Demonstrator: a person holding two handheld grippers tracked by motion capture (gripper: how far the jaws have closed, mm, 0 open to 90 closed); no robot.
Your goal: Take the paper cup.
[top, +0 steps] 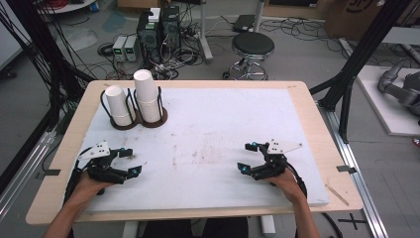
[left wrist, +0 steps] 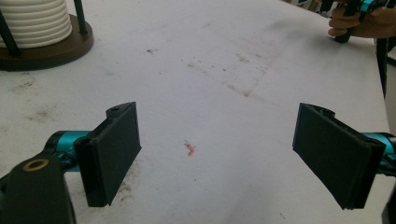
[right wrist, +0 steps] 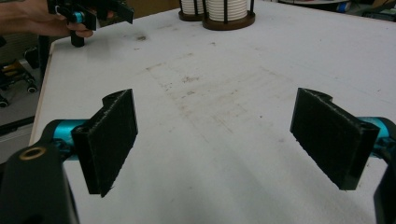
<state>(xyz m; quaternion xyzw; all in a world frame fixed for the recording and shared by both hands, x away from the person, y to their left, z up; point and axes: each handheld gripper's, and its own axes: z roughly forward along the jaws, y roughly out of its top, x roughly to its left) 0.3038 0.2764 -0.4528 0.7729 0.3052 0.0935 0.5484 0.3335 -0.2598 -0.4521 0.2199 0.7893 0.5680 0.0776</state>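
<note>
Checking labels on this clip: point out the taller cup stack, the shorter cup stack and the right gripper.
taller cup stack (top: 146, 91), high view, side of the stack
shorter cup stack (top: 117, 104), high view, side of the top cup
right gripper (top: 246, 157), high view, midway between its open fingertips

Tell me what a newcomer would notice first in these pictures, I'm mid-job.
Two stacks of white paper cups stand in dark wire holders at the far left of the white table, the right stack taller. Nearer the person, the left gripper and right gripper rest at either side, both open with nothing between the jaws. A small red mark stains the scuffed surface ahead of the left gripper.
</note>
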